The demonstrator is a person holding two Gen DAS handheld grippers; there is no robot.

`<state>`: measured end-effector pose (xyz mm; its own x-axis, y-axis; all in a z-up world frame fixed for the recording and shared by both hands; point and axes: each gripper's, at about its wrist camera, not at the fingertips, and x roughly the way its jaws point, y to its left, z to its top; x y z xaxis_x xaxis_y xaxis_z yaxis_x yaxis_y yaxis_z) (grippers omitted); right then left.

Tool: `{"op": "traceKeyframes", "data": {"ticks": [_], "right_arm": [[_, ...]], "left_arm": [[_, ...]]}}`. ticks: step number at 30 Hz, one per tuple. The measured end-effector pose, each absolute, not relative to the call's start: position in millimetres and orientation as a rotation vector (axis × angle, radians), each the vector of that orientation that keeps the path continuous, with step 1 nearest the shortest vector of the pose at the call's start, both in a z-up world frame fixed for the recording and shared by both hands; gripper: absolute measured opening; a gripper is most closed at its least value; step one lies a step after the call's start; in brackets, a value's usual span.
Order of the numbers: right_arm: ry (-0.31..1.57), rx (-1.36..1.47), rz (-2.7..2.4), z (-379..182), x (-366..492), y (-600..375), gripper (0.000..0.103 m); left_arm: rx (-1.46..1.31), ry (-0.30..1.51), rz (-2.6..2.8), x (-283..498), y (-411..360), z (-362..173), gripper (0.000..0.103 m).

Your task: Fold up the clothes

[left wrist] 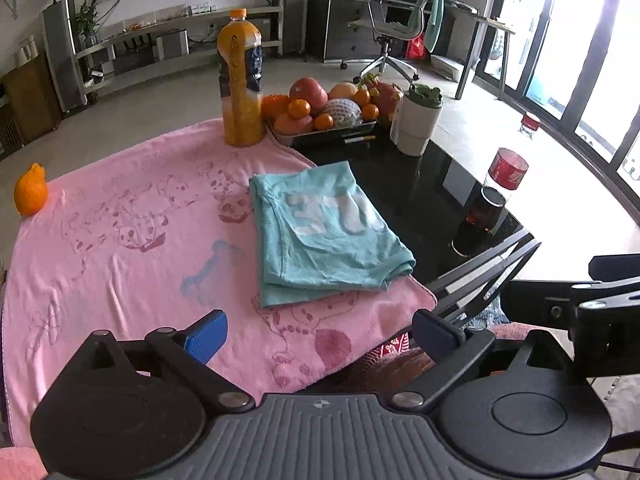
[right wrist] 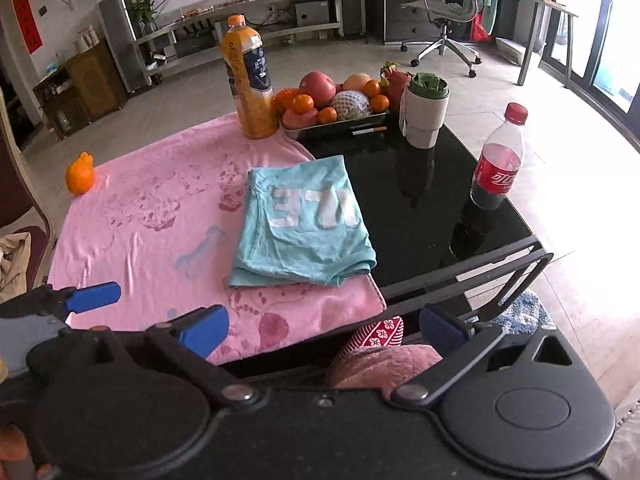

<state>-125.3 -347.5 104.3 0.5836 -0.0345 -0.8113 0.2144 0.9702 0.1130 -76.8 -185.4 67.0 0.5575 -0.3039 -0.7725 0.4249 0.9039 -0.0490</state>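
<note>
A teal shirt (left wrist: pixel 324 232) is lying folded into a rectangle on the pink towel (left wrist: pixel 132 240), at the towel's edge nearest the bare black counter (left wrist: pixel 420 188), with white letters facing up. Both grippers are hovering short of the towel's near edge, touching nothing. The left gripper (left wrist: pixel 320 334) is holding its jaws released, spread wide with only towel showing between them. The right gripper (right wrist: pixel 324 326) is likewise holding its jaws released and wide apart. Beyond the shirt, an orange juice bottle (left wrist: pixel 240 80) is standing on the towel's far corner, just beside a tray of fruit (left wrist: pixel 328 110) and a white cup (left wrist: pixel 420 120). A cola bottle (right wrist: pixel 500 160) is standing on the counter, well apart from the shirt. A small orange fruit (left wrist: pixel 31 190) is sitting at the towel's far left corner.
</note>
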Motion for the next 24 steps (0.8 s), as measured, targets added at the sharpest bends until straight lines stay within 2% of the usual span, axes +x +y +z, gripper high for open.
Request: {"op": "traceKeyframes", "data": {"ticks": [24], "right_arm": [[0.972, 0.230, -0.155, 89.4, -126.9, -350.3, 0.102]], "left_arm": [[0.175, 0.942, -0.422, -74.3, -193.5, 51.0, 0.099]]}}
